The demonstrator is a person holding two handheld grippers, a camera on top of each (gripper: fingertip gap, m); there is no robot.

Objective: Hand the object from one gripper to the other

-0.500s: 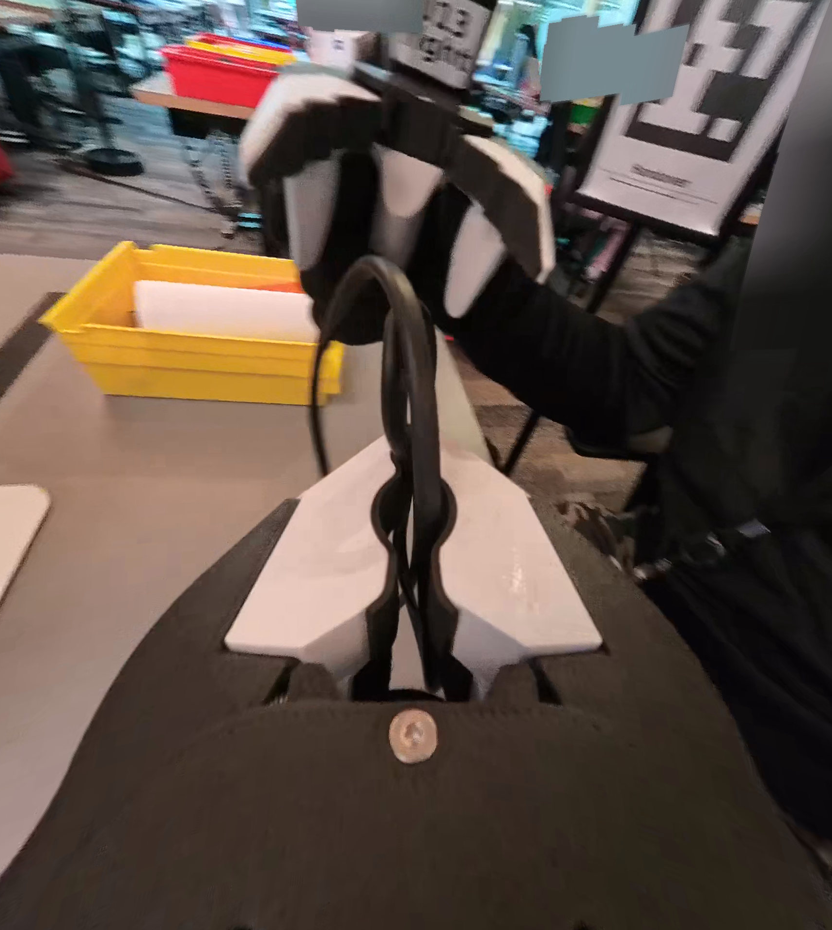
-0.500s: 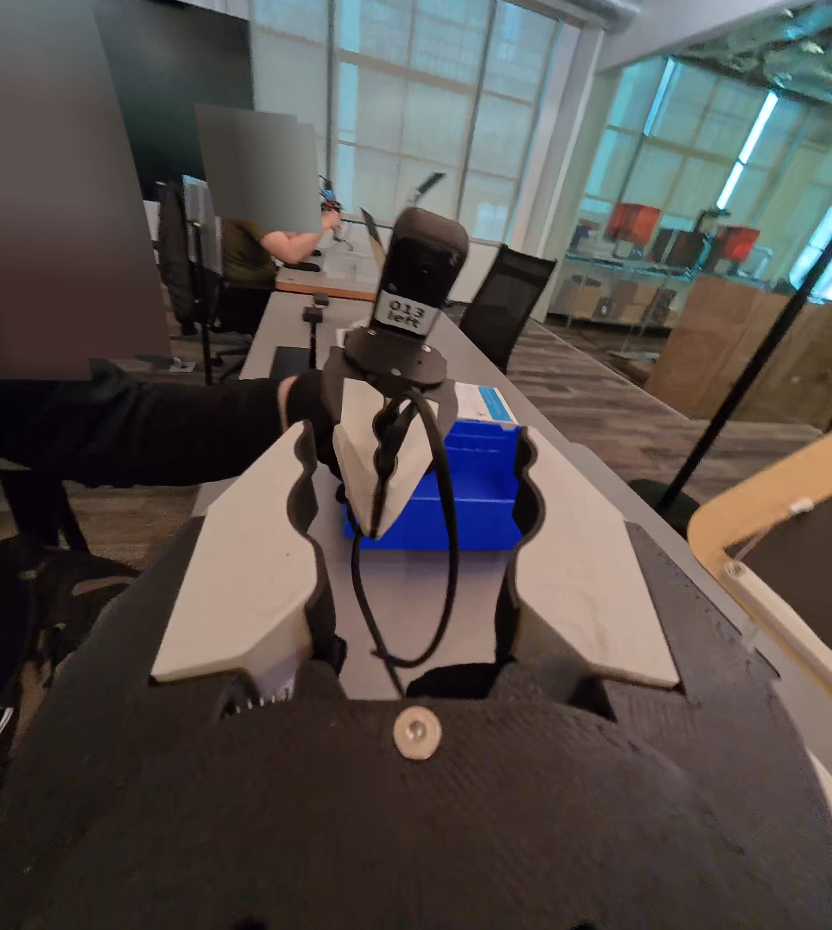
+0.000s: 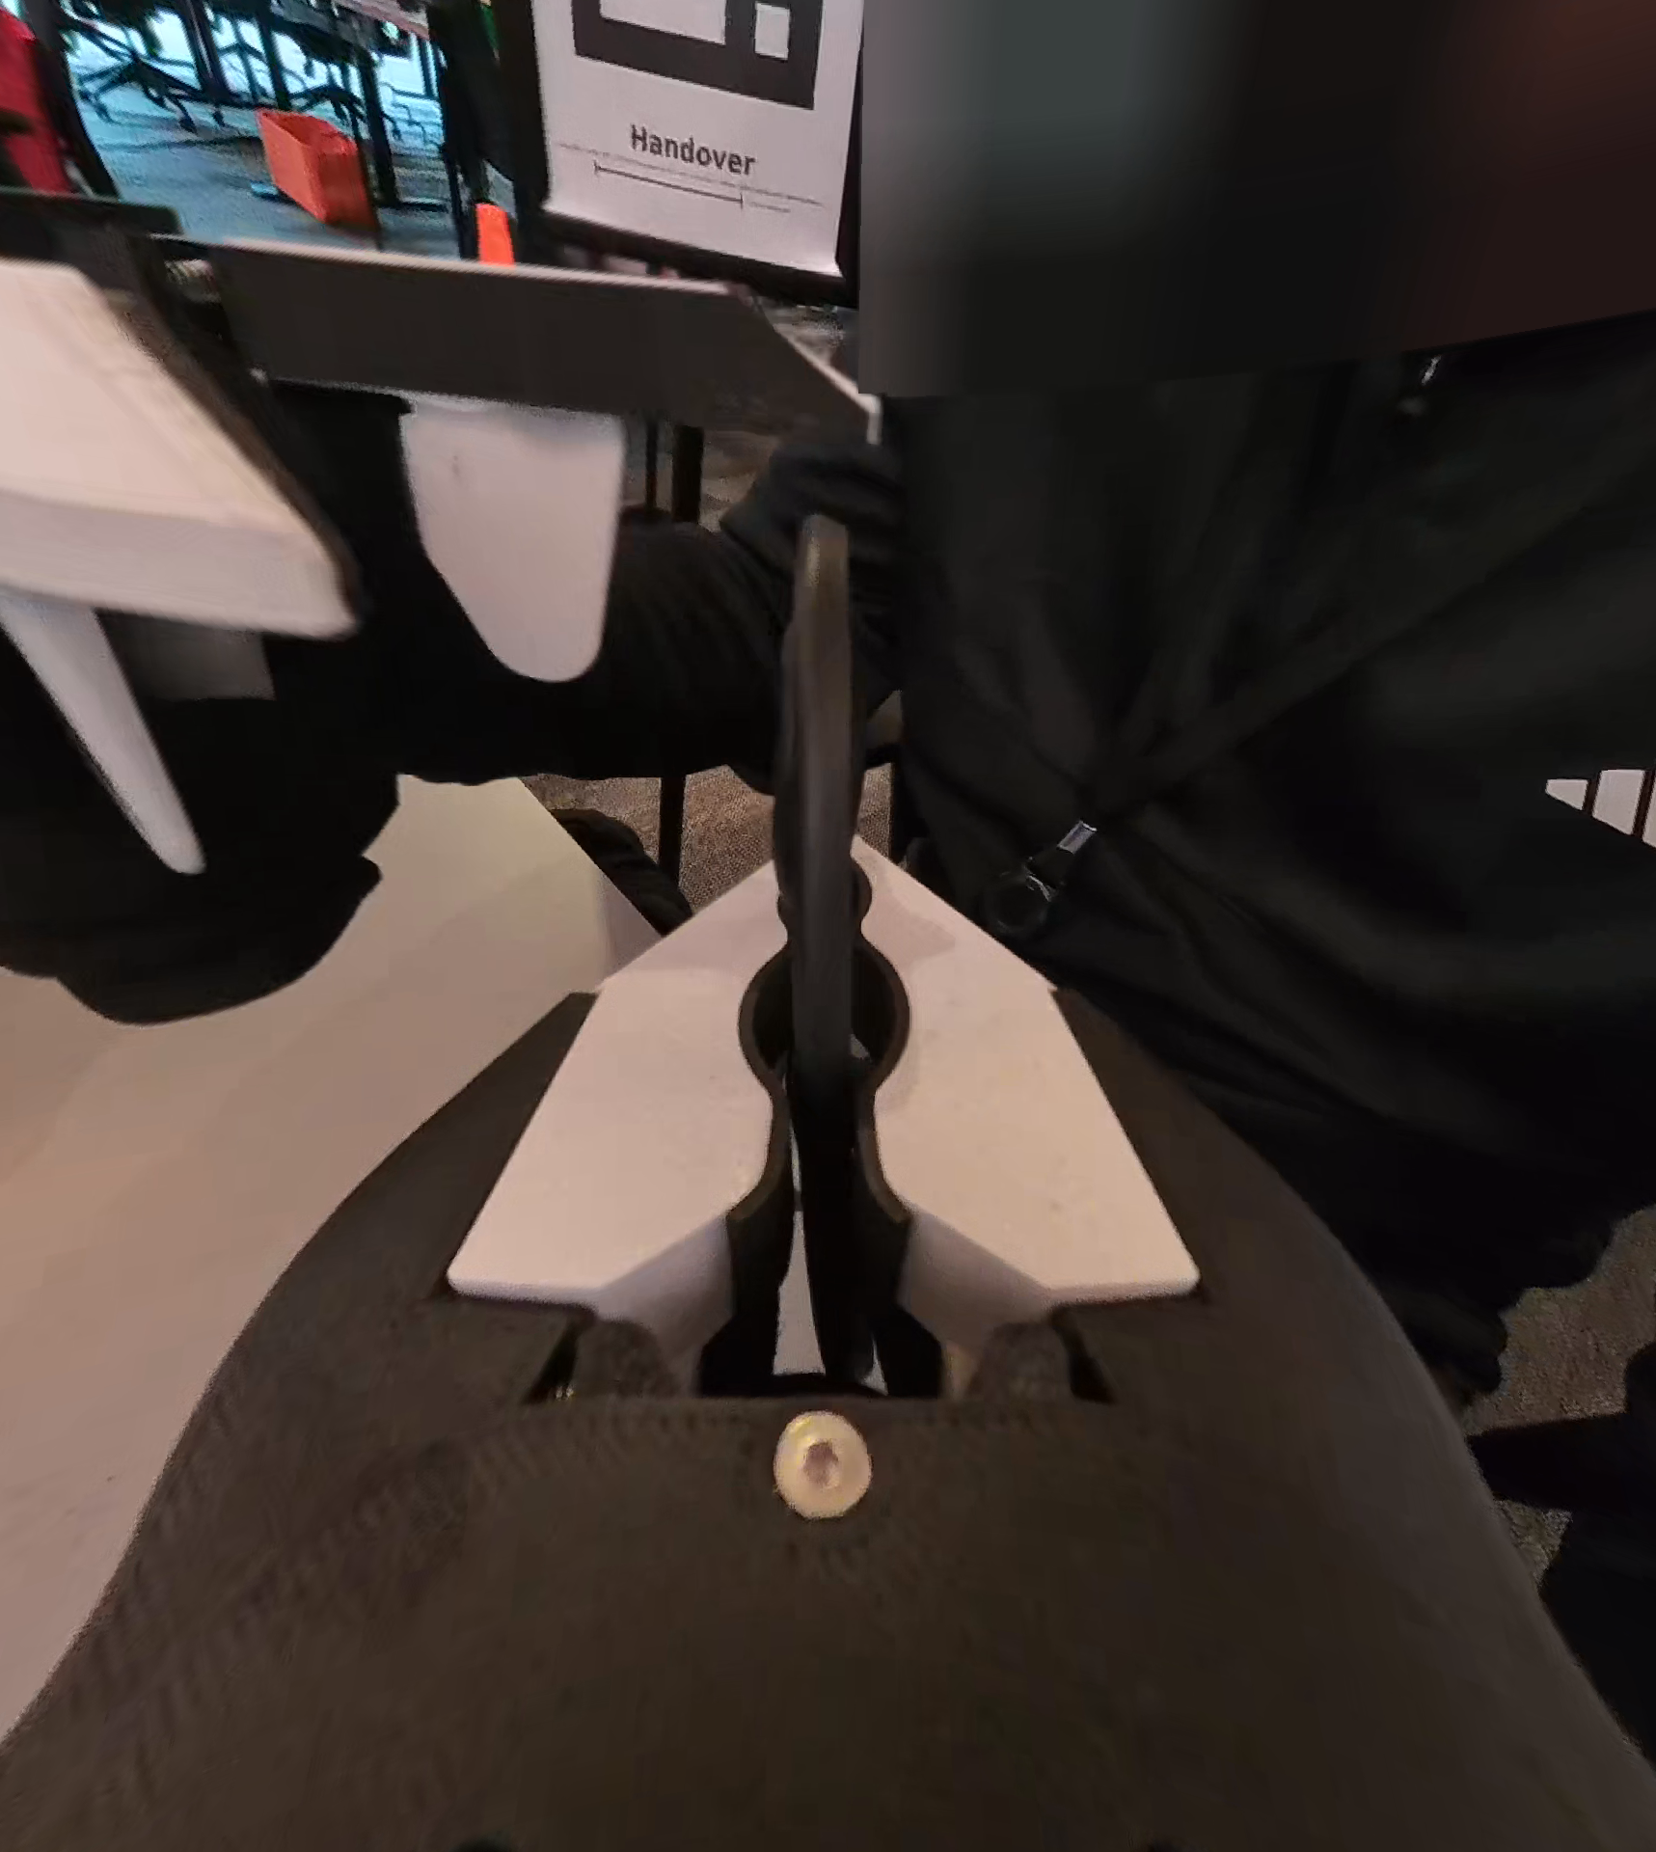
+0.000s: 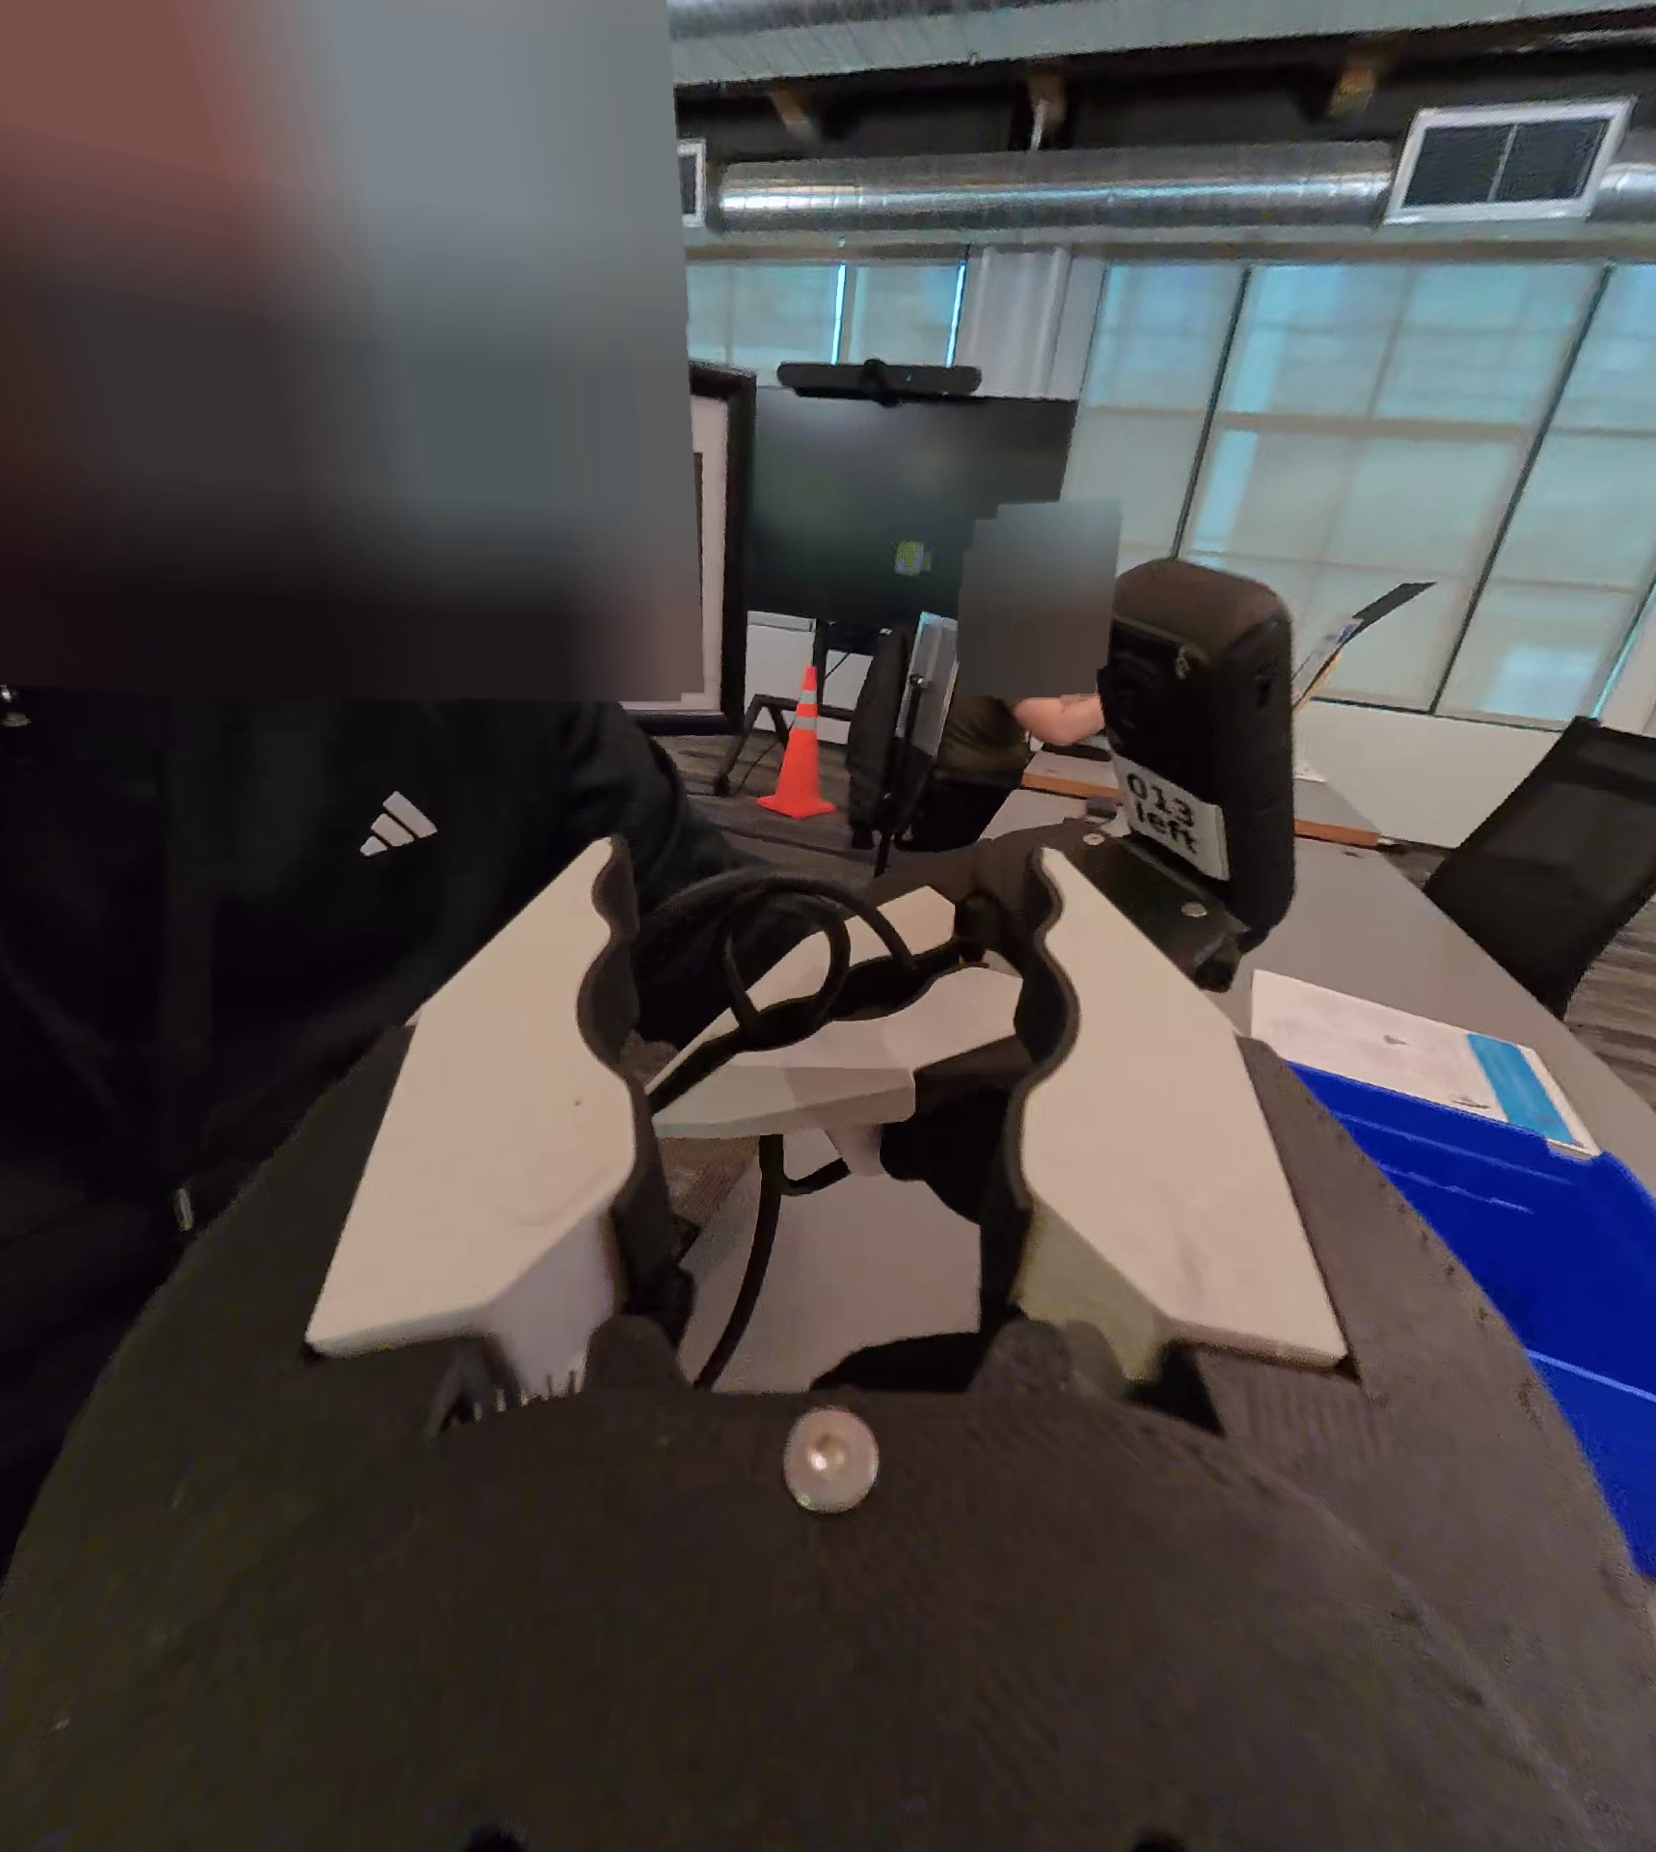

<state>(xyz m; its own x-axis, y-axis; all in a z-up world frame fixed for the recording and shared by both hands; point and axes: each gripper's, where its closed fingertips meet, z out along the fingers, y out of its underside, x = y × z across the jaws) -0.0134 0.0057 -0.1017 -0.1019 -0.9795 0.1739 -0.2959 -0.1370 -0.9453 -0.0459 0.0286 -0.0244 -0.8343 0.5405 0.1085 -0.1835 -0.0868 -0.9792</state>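
1. We see the left tongs (image 3: 819, 1012) clenched on a looped black cable (image 3: 815, 722), which rises upright from between their tips.
2. The right tongs (image 4: 829, 962) stand released, fingers well apart, with the cable loop (image 4: 753, 937) between them.
3. Below lies the grey counter (image 3: 82, 1152), with a blue bin (image 4: 1555, 1293) at the right.

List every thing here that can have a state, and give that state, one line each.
left gripper: shut on the black cable, held above the table.
right gripper: open, fingers either side of the left gripper's tips, not gripping.
black cable: looped, clamped in the left gripper, loop standing out past its tips.
blue bin: resting on the grey table, contents not visible.
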